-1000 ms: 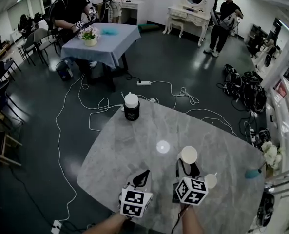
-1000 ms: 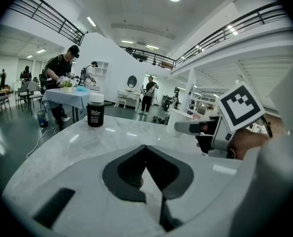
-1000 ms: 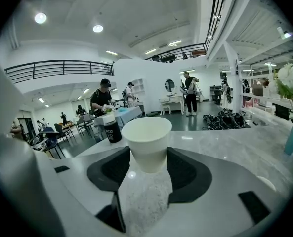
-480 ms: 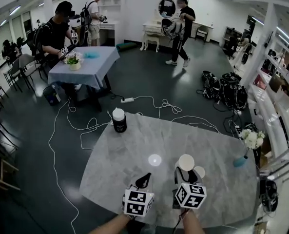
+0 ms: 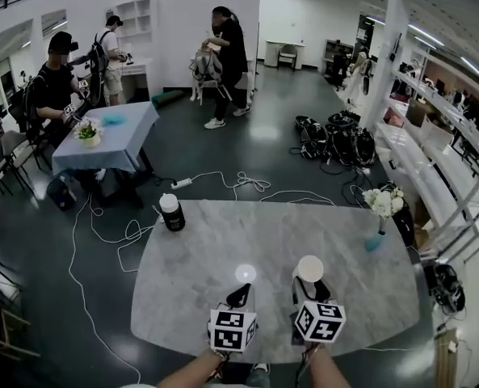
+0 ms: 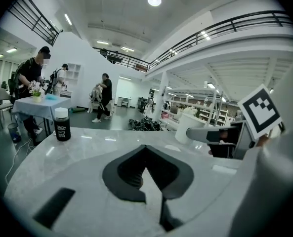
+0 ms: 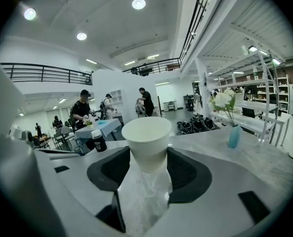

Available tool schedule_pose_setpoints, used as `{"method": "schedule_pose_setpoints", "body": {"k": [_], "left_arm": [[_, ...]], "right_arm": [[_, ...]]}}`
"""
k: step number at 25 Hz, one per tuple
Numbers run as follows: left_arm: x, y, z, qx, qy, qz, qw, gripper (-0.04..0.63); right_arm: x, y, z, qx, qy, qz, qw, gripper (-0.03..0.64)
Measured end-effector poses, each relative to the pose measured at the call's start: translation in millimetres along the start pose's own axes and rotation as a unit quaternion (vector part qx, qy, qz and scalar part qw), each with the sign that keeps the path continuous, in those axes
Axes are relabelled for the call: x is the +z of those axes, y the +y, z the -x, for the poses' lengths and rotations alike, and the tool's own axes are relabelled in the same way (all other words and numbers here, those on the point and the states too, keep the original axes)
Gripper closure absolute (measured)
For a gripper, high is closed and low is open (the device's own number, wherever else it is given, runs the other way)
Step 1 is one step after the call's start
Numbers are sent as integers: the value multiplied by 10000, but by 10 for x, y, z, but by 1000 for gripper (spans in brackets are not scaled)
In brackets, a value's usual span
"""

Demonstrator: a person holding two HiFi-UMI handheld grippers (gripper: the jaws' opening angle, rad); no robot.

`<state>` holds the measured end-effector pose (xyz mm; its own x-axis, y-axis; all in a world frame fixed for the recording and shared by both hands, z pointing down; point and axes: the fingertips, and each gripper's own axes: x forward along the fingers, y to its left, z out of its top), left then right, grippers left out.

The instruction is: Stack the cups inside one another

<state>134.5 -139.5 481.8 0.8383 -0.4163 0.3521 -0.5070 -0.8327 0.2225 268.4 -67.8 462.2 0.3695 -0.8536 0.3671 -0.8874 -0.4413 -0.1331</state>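
My right gripper point(image 7: 146, 168) is clamped on the white cup point(image 7: 147, 135), upright above the marble table point(image 5: 223, 241). My left gripper point(image 6: 146, 154) is closed and empty (no second cup in sight). Mid-carry, I'd say: next find its mate and lower squarely in.

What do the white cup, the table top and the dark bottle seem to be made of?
The cup looks like paper: matte white, thin rim. The table top looks like marble or an imitation: grey, veined, glossy, with a bright reflection. The bottle, dark with a white cap, may be plastic or glass; I cannot tell which.
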Motion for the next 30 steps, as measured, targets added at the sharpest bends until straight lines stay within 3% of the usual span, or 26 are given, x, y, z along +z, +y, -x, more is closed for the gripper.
{"method": "schedule_pose_setpoints", "body": {"k": [13, 30], "left_arm": [[-137, -359, -363, -354, 314, -103, 9988, 600], [-307, -431, -1094, -183, 714, -4, 9973, 600]], "right_arm": [[-171, -469, 89, -356, 48, -322, 9988, 407], [-364, -819, -552, -40, 482, -392, 9981, 407]]}}
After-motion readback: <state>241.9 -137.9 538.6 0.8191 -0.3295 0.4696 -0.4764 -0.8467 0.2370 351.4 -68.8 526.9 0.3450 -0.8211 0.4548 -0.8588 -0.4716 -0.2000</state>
